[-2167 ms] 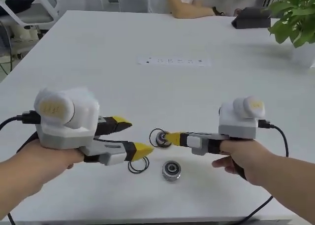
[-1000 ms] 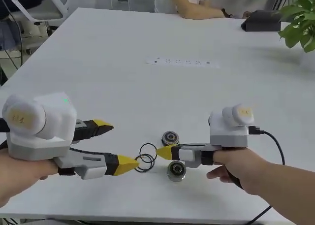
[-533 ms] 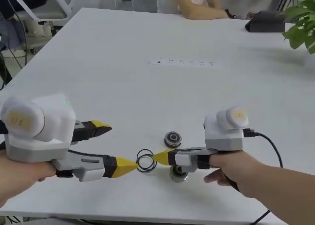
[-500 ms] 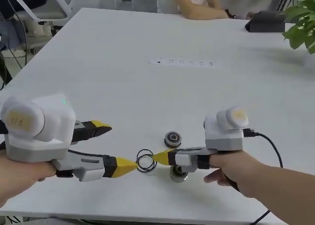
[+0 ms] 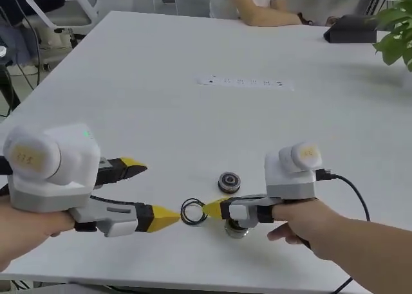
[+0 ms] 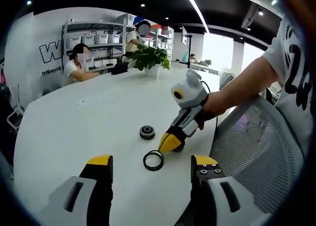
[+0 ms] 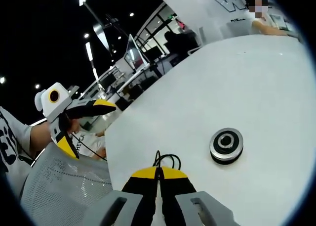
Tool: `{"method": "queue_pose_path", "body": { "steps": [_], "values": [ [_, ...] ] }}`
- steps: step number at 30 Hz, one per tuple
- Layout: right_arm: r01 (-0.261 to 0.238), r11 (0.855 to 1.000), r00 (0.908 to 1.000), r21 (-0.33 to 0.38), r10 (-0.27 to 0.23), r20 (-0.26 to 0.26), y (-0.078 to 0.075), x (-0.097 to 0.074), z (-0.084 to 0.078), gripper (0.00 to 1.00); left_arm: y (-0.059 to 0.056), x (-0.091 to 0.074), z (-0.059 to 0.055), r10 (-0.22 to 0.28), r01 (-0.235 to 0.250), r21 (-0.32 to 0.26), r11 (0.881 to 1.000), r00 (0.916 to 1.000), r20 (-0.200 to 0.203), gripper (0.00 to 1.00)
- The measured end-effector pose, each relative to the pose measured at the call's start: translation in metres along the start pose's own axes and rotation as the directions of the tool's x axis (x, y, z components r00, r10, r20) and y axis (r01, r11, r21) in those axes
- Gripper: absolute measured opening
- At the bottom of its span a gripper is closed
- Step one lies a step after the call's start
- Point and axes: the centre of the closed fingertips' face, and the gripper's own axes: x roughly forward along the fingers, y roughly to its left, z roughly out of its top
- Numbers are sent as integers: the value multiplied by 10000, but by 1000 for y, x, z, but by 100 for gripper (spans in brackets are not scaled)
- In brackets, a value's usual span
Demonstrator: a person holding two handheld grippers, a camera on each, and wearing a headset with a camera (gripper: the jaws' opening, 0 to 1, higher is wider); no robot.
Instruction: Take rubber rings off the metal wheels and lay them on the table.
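Two metal wheels are on the white table: one wheel stands free, and a second wheel is partly hidden under my right gripper. Black rubber rings lie overlapped near the table's front edge. My right gripper is shut, and a thin black ring runs into its yellow tips. My left gripper stands open just left of the rings, with nothing between its fingers.
A white power strip lies mid-table. A person sits at the far end beside a black object and a green plant. An office chair stands at the far left. The right gripper's cable trails off to the right.
The right gripper pulled a ring away from the far wheel and brought it leftward and down onto the other rings. The left gripper has stayed open and barely moved.
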Motion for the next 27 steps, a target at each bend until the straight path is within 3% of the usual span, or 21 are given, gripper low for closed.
{"method": "queue_pose_path", "body": {
  "steps": [14, 27],
  "values": [
    [224, 9997, 9997, -139, -225, -104, -4, 0, -1, 0, 0, -1, -1, 27, -27, 52, 10000, 10000, -61, 61],
    [362, 9979, 9991, -546, -373, -201, -6, 0, -2, 7, -1, -2, -1, 21, -20, 60, 10000, 9999, -130, 61]
  ]
}}
